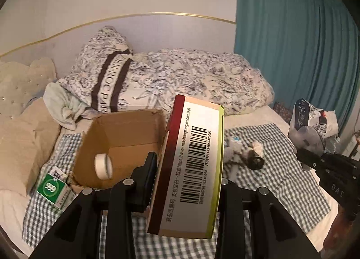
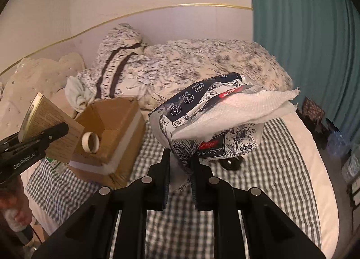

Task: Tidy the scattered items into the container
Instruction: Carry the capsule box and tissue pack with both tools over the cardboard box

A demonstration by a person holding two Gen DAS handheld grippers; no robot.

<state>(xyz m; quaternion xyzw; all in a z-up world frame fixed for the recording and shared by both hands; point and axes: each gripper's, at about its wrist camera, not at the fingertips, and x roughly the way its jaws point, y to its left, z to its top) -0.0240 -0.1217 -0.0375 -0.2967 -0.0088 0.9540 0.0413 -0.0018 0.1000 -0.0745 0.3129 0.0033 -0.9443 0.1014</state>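
Tool (image 2: 180, 169) on crinkly tissue pack (image 2: 209, 124) (soft plastic)

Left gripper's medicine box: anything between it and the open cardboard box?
Nothing visible. The left gripper holds the medicine box right beside the cardboard box, whose top is open. Only a roll of tape is inside, leaving bare floor. The tissue pack in the right gripper is off to the side.
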